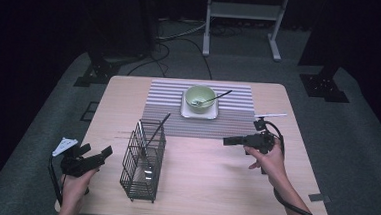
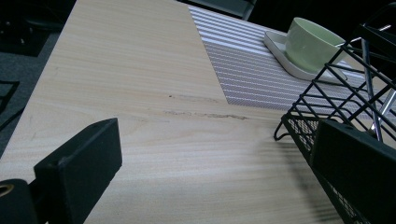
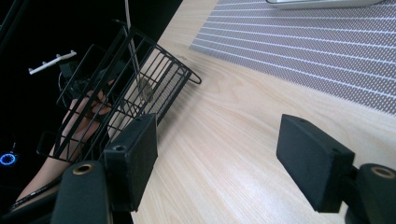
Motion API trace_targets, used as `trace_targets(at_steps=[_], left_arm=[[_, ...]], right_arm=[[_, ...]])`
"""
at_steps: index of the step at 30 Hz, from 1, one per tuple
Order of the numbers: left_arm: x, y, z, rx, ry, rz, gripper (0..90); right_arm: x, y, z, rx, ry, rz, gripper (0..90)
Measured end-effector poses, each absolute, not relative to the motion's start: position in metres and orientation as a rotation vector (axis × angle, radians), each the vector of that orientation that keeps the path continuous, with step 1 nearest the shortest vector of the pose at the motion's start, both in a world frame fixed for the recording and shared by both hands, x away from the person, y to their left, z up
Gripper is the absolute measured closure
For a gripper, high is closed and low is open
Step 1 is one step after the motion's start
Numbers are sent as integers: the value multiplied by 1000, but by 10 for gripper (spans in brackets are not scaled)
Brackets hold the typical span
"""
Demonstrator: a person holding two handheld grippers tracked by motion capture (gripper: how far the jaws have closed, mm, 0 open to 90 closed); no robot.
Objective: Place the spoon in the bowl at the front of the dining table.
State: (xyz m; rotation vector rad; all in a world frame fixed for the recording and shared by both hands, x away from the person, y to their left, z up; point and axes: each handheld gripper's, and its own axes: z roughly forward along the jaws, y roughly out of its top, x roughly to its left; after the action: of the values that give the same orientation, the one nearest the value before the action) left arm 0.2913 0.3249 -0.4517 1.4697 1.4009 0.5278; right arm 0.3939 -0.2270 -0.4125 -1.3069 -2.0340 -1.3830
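Right gripper, jaws apart and empty, points left across the table toward the upright wire basket, which stands nearer the idle, open left gripper.

High view looks down; gripper views share the wire basket.

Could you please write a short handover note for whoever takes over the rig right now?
Left gripper: open, empty, left of the black wire caddy.
Right gripper: open, empty, over bare table right of the caddy.
Caddy stands upright with one utensil in it.
Green bowl sits on a white dish on the striped mat, holding a spoon.
Probably left: move that spoon into the caddy.
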Motion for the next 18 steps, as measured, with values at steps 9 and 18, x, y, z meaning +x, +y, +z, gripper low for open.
trace_targets(at_steps=[9, 18], left_arm=[[291, 323, -451, 1471, 1394, 529, 10], [291, 323, -451, 1470, 1395, 528, 10]], right_arm=[[383, -228, -418, -1293, -2036, -1379, 281], [374, -228, -428, -1282, -2021, -1386, 281]])
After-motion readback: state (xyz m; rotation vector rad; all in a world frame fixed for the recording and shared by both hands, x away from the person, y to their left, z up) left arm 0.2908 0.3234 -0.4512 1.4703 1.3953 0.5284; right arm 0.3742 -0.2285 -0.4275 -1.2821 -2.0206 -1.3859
